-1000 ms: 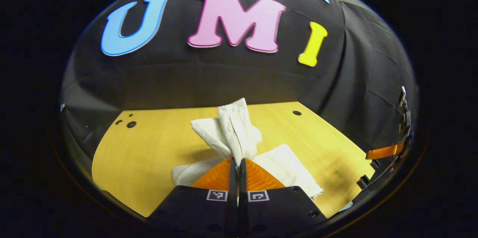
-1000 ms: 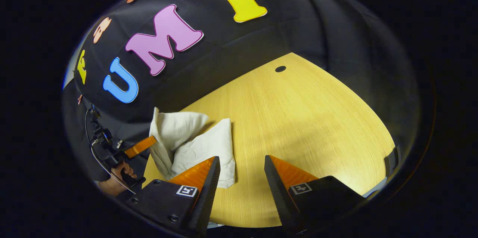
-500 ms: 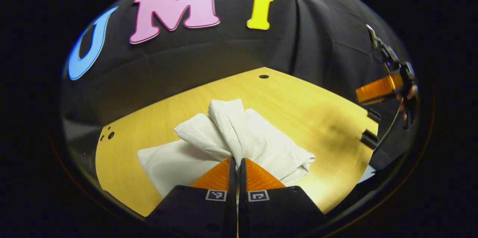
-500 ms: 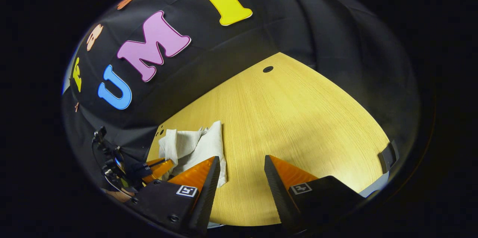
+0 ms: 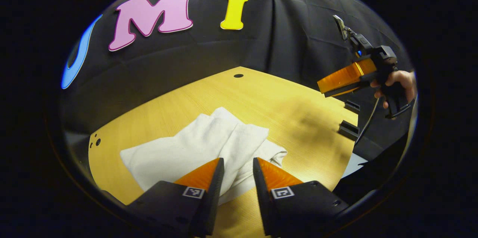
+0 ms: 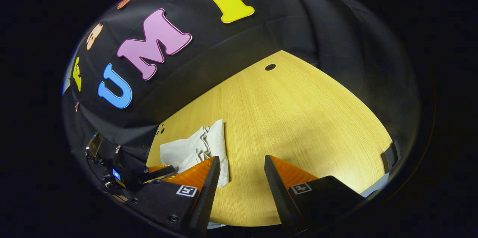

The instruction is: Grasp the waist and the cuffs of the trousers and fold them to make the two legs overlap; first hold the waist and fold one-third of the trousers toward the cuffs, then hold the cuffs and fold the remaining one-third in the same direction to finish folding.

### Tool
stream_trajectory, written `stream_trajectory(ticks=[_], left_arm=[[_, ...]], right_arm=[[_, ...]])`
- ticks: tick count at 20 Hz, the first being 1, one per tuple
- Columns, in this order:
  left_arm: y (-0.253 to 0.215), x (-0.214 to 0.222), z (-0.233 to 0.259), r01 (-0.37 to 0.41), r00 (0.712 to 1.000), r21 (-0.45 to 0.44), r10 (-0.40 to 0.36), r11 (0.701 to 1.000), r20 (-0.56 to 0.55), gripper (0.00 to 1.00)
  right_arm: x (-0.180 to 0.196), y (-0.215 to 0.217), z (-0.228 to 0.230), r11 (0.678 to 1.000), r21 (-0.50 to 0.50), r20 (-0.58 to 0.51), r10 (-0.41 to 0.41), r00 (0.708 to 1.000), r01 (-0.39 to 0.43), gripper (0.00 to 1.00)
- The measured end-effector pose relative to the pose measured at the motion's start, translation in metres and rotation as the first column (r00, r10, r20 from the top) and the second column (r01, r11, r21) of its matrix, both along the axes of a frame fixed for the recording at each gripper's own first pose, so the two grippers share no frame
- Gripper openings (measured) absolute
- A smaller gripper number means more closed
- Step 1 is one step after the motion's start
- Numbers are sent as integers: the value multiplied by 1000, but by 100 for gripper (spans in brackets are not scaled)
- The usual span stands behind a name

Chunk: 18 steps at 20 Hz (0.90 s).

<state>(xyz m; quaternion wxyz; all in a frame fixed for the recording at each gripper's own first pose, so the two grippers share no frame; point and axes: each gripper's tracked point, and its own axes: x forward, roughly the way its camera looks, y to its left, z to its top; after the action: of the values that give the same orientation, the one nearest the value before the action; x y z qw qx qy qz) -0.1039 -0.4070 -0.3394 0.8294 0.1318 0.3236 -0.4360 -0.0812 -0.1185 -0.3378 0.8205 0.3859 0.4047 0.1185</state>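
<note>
Left gripper stands with its jaws apart at the bottom of the left gripper view, holding nothing; a fold of the white cloth trousers shows through the gap between its fingers, and whether the tips touch the fabric cannot be told. Those trousers lie folded into a flat, slightly rumpled bundle on the yellow wooden table, near its front edge. Farther off, at the right of that view, a person's hand holds the right gripper up above the table's right edge, well apart from the trousers.

Right gripper, in the right gripper view, is spread wide with bare tabletop between its fingers. Just beyond its left finger lie the folded trousers, close to the table's left edge. Beside them, at the lower left, part of the left gripper shows low by the bundle. A small dark round hole marks the table's far corner, before the black cloth wall.
</note>
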Motion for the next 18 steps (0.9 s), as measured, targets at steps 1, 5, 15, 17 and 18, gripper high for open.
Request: stream_trajectory(ticks=[1, 5, 15, 17, 18], left_arm=[[4, 3, 7, -38, 999, -16, 38, 999, -8, 62], [30, 21, 28, -188, 982, -72, 186, 979, -43, 81], [106, 51, 66, -522, 848, -195, 482, 830, -219, 85], [119, 52, 69, -565, 819, -197, 518, 801, -246, 87], [125, 51, 71, -584, 806, -197, 533, 787, -259, 88]], right_arm=[[0, 2, 1, 1000, -1, 4, 2, 1000, -2, 75], [6, 19, 13, 1000, 16, 21, 11, 1000, -12, 75], [11, 60, 38, 996, -13, 87, 91, 992, -90, 92], [11, 65, 42, 995, -20, 96, 102, 990, -101, 96], [11, 68, 44, 994, -21, 102, 110, 989, -109, 97]])
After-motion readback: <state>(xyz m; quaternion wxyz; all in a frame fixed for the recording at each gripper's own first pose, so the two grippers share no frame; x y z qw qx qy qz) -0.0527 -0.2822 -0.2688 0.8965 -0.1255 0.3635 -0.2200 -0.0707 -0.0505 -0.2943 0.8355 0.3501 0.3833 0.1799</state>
